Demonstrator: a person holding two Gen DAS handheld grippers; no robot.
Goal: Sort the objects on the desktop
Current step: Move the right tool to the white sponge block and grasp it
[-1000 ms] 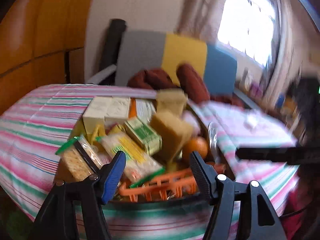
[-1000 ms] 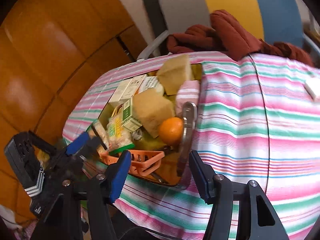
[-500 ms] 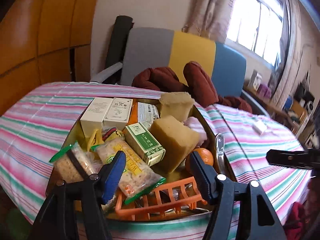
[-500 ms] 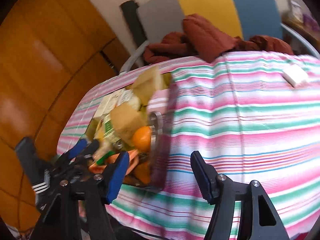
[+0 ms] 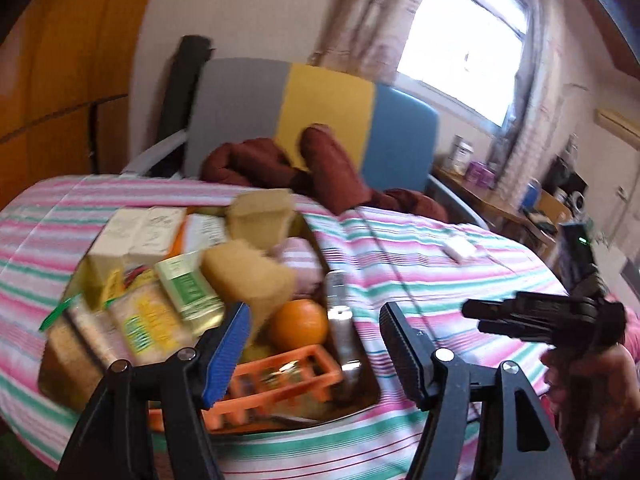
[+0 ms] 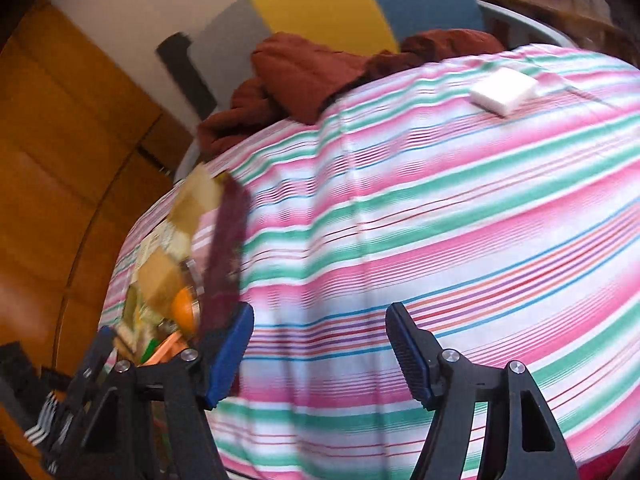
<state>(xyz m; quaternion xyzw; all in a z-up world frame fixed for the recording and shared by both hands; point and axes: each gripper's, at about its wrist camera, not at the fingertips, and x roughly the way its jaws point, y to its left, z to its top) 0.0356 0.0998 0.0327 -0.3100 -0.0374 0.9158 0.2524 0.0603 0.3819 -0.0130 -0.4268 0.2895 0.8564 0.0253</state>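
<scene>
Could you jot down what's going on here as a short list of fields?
surface: striped tablecloth
tray: crowded with boxes, snack packets, sponges, an orange and an orange basket
apart from tray: white block alone on the cloth
left gripper: open, empty, over the tray's near edge
right gripper: open, empty, jaws just widened, over bare cloth

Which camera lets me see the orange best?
The left wrist view. There the orange sits whole and close in the tray, beside a tan sponge and above the orange basket. The right wrist view shows only a small blurred piece of it at the tray's edge.
</scene>
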